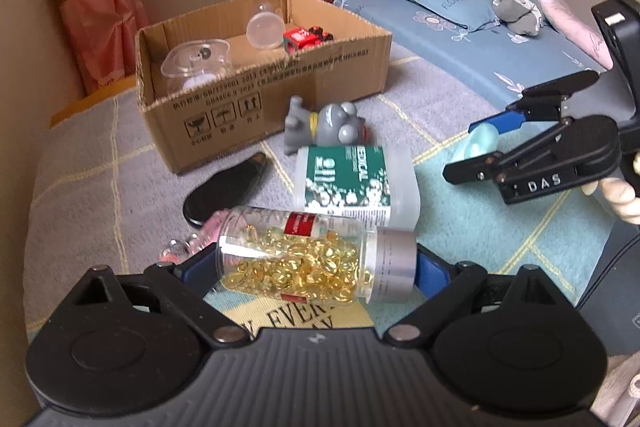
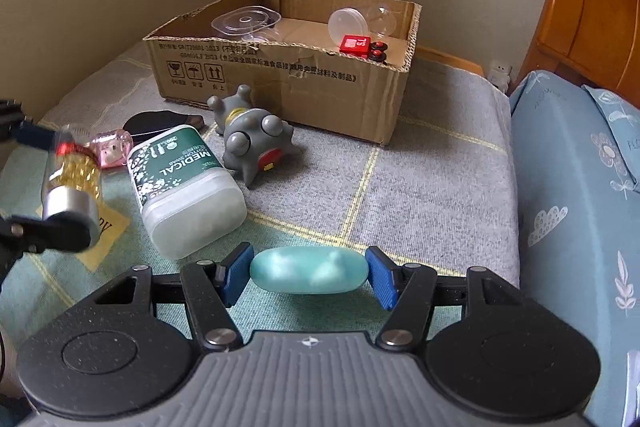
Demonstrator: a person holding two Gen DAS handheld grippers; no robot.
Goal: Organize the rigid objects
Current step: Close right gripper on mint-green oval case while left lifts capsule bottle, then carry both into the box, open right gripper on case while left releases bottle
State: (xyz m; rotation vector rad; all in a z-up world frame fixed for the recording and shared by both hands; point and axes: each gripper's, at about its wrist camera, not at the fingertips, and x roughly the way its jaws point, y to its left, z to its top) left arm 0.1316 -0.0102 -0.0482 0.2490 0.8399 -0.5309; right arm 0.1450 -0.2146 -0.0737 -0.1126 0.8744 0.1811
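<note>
Two grippers hang over the bed, each carrying one thing. The left gripper [image 1: 316, 267] has its jaws spread wide and clamped end to end on a clear plastic bottle of golden capsules with a silver cap [image 1: 304, 259], held lying sideways above the blanket. The right gripper [image 2: 308, 275] has its jaws drawn in on a single smooth teal oval object [image 2: 309, 270], pads pressing on its two ends.

On the grey checked blanket [image 2: 420, 195] four loose things remain: one white tub with a green "MEDICAL" label [image 2: 184, 187] on its side near the left gripper, one grey rubber animal toy [image 2: 256, 143] tipped over just beyond it, one small pink translucent item [image 2: 112, 147] and one flat black oval piece [image 2: 160, 125] to the left.

Farther back sits one open cardboard box [image 2: 280, 83] against the wall. Inside it I count one clear plastic lidded container [image 2: 244, 21], one round translucent lid [image 2: 347, 22], one clear dome [image 2: 382, 19] and one red toy with black wheels [image 2: 362, 49].
</note>
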